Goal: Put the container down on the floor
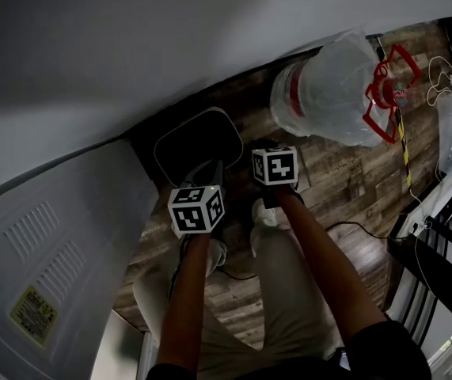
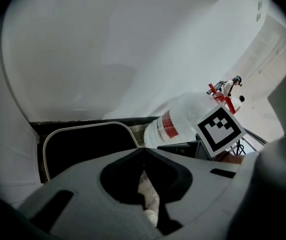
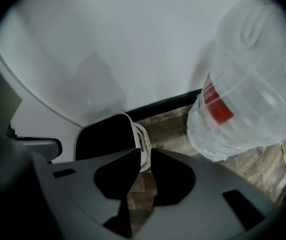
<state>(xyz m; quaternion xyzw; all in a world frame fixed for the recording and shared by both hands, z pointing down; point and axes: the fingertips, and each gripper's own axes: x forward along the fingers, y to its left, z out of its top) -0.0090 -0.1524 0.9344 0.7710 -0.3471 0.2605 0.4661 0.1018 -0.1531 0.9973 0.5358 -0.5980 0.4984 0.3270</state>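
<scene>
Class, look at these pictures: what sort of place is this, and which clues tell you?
Probably an indoor room, perhaps a corner of a home or small workspace. The clues are a wood-look plank floor, a plain white wall, and a big clear water bottle near a white-rimmed container.

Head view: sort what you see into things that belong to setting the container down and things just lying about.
Belongs to the job:
container
left gripper
right gripper

Just lying about:
water bottle
white appliance
</scene>
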